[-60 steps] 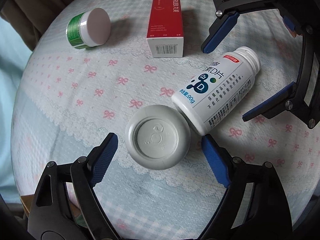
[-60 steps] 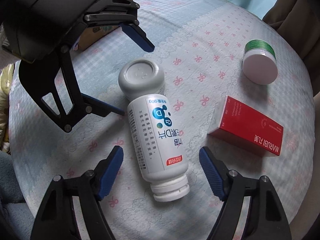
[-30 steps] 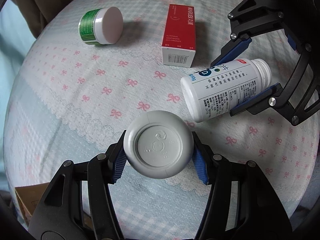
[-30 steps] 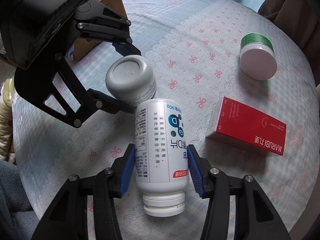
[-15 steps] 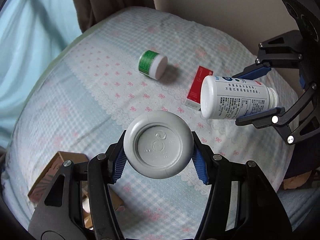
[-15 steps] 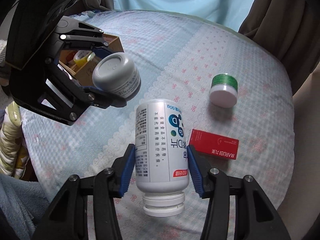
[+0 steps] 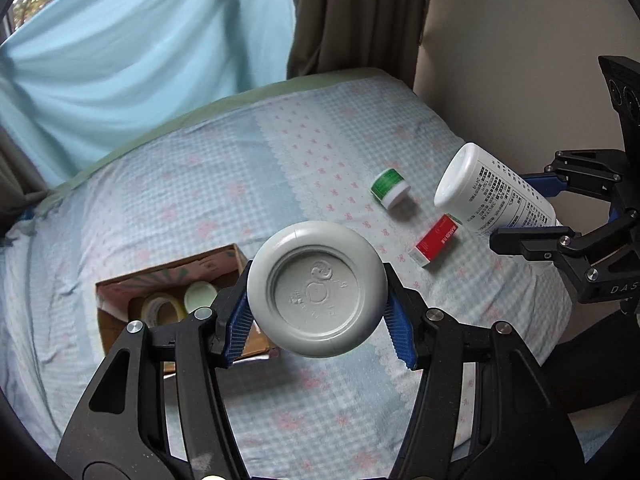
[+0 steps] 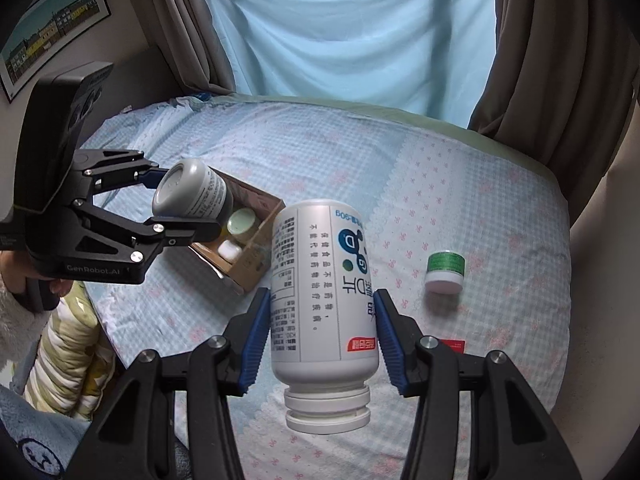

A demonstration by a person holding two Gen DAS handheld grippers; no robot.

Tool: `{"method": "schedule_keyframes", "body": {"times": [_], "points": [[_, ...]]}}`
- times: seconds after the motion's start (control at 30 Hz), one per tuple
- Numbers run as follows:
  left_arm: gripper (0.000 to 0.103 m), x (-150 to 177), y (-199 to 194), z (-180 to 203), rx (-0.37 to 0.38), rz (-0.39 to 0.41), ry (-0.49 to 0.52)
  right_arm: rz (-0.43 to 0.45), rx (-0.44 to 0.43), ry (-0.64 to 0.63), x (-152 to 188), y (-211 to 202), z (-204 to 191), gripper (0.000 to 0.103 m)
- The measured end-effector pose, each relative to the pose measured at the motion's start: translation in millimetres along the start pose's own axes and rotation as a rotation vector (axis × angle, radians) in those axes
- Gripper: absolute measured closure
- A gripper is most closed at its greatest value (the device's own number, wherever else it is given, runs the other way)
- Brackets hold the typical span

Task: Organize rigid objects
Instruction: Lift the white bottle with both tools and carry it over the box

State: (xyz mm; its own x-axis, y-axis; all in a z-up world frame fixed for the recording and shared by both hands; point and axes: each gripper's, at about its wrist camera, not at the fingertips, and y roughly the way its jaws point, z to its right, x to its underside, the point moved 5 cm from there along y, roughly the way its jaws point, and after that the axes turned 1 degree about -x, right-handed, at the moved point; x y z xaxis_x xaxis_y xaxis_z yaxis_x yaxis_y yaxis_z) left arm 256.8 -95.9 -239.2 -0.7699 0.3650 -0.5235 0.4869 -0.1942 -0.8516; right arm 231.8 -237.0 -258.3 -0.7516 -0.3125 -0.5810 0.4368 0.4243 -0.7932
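Observation:
My left gripper [image 7: 318,322] is shut on a grey round jar [image 7: 316,288], whose base faces the camera. It hangs high above the bed, over the near edge of an open cardboard box [image 7: 168,270]. My right gripper [image 8: 322,314] is shut on a white supplement bottle [image 8: 320,300] with blue print, its cap end towards the camera. The right wrist view also shows the left gripper [image 8: 172,208] with the grey jar [image 8: 192,194] above the box [image 8: 256,252]. In the left wrist view the bottle [image 7: 492,196] hangs in the right gripper [image 7: 548,208] at the right.
A green jar with a white lid [image 7: 390,188] [image 8: 444,272] and a red carton [image 7: 438,240] [image 8: 452,346] lie on the checked bedspread [image 7: 280,168]. The cardboard box holds a tape roll [image 7: 160,310] and a pale lid [image 7: 200,296]. Curtains and a wall stand behind. A hand [image 8: 24,280] holds the left gripper.
Both grippers closed on their objects and lifted them high off the bedspread. The left gripper rolled and swung over, bringing the cardboard box into view.

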Motion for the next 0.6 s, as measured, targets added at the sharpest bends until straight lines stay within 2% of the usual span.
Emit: {"method": "schedule_keyframes", "body": {"times": [0.3, 0.6], "points": [[0.049, 21.0, -50.5, -109.3, -0.035, 0.041, -0.114, 0.019, -0.028, 0.033, -58.8, 18.0, -81.1, 0.056], [0.049, 52.9, -51.9, -236.7, -0.033, 0.004, -0.167, 0.003, -0.030, 0.132, -104.1, 83.8, -162.1, 0.056]]}}
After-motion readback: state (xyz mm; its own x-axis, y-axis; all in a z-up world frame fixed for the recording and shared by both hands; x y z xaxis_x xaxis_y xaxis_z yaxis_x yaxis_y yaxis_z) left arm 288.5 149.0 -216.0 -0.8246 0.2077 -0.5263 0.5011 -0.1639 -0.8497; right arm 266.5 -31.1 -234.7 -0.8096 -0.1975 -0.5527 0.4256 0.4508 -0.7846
